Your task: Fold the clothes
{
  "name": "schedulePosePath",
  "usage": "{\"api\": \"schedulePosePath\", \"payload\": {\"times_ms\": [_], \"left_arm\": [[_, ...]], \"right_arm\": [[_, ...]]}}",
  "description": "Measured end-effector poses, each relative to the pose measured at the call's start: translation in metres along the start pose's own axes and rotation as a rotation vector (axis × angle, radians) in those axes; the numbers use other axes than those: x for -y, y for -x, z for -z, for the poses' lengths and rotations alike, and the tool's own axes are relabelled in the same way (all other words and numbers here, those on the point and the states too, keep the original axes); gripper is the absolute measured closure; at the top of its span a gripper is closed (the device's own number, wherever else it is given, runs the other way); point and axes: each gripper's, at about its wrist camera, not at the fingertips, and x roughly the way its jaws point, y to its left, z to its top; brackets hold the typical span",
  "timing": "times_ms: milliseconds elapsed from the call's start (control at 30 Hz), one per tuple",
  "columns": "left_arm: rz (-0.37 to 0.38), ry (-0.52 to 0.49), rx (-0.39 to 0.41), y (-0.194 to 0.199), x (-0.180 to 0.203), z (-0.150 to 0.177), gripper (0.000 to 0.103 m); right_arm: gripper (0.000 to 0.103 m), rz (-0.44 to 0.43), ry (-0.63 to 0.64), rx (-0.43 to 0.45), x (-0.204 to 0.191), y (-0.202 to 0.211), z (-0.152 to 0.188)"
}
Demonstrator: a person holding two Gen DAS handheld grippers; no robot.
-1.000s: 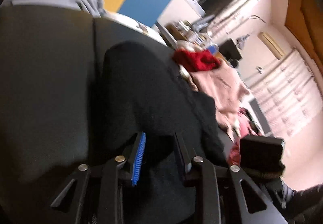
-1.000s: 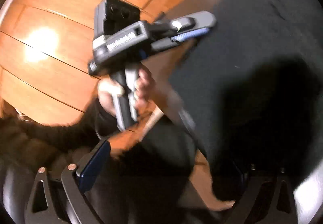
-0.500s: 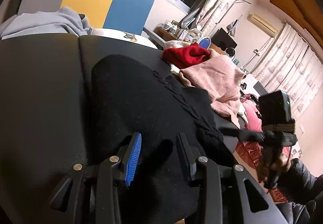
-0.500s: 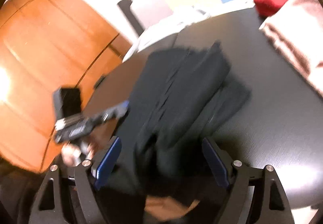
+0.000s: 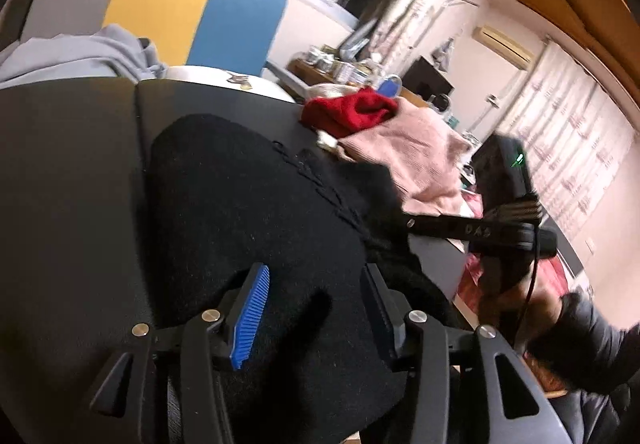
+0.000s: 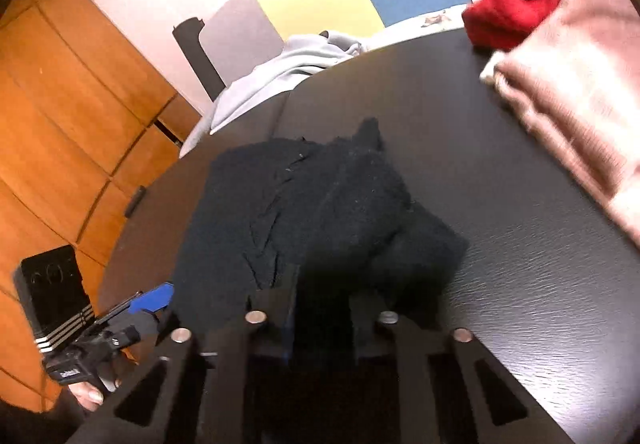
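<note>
A black knitted garment (image 5: 248,204) lies bunched on the dark table (image 5: 64,172); it also shows in the right wrist view (image 6: 304,204). My left gripper (image 5: 316,308) is open, its jaws hovering just over the garment's near edge. My right gripper (image 6: 320,308) has its jaws narrowed at the garment's near edge, with dark cloth between them; the contact itself is hard to see. The right gripper also shows in the left wrist view (image 5: 404,222), reaching into the garment's right side. The left gripper shows in the right wrist view (image 6: 152,300) at the garment's left edge.
A pink garment (image 5: 408,164) with a red one (image 5: 352,112) on top lies at the table's far right. A grey garment (image 5: 80,52) lies behind the table by a yellow and blue panel (image 5: 192,8). Wooden cupboards (image 6: 60,104) stand to the left.
My right gripper swung over the table, came down on the black garment's near edge and narrowed its jaws. My left gripper stayed open over the garment.
</note>
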Motion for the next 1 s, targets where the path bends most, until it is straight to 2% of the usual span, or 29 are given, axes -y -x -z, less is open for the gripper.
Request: {"api": "schedulePosePath", "payload": {"times_ms": [67, 167, 233, 300, 333, 367, 467, 533, 633, 700, 767, 833, 933, 1000], "left_arm": [[0.032, -0.021, -0.031, -0.005, 0.004, 0.009, 0.055], [-0.041, -0.086, -0.045, -0.012, 0.017, 0.015, 0.055], [-0.077, -0.082, -0.051, -0.013, 0.020, 0.012, 0.055], [-0.090, -0.072, -0.044, -0.012, 0.022, 0.008, 0.055], [-0.094, -0.069, -0.040, -0.011, 0.023, 0.006, 0.055], [-0.097, -0.068, -0.031, -0.009, 0.025, 0.005, 0.055], [-0.083, -0.091, 0.007, -0.004, 0.037, 0.003, 0.054], [-0.075, -0.122, 0.009, -0.003, 0.045, 0.003, 0.054], [-0.080, -0.169, -0.012, -0.006, 0.054, 0.008, 0.054], [-0.096, -0.190, -0.029, -0.007, 0.057, 0.013, 0.054], [-0.116, -0.194, -0.033, -0.006, 0.056, 0.018, 0.054], [-0.147, -0.208, -0.044, -0.006, 0.056, 0.021, 0.054], [-0.201, -0.189, -0.126, -0.023, 0.047, 0.030, 0.055], [-0.212, -0.169, -0.086, -0.025, 0.044, 0.035, 0.055]], "right_arm": [[0.085, 0.079, 0.090, -0.011, -0.006, 0.009, 0.004], [0.084, 0.195, 0.174, -0.046, 0.001, 0.002, 0.021], [0.070, 0.189, 0.111, -0.017, 0.014, 0.005, 0.019], [0.040, 0.193, 0.060, 0.004, 0.026, 0.006, 0.017], [0.034, 0.186, 0.035, 0.010, 0.034, 0.007, 0.016], [0.032, 0.175, 0.004, 0.022, 0.042, 0.009, 0.016], [0.030, 0.197, -0.027, 0.082, 0.049, 0.026, 0.013], [0.031, 0.209, 0.041, 0.129, 0.035, 0.040, 0.013], [0.033, 0.126, 0.189, 0.173, -0.001, 0.062, 0.017], [0.036, 0.058, 0.274, 0.151, -0.023, 0.062, 0.020], [0.038, 0.051, 0.342, 0.114, -0.036, 0.051, 0.021], [0.038, 0.059, 0.391, 0.072, -0.040, 0.035, 0.022], [0.039, 0.129, 0.442, -0.031, -0.033, -0.001, 0.024], [0.039, 0.132, 0.474, -0.023, -0.026, -0.006, 0.030]]}}
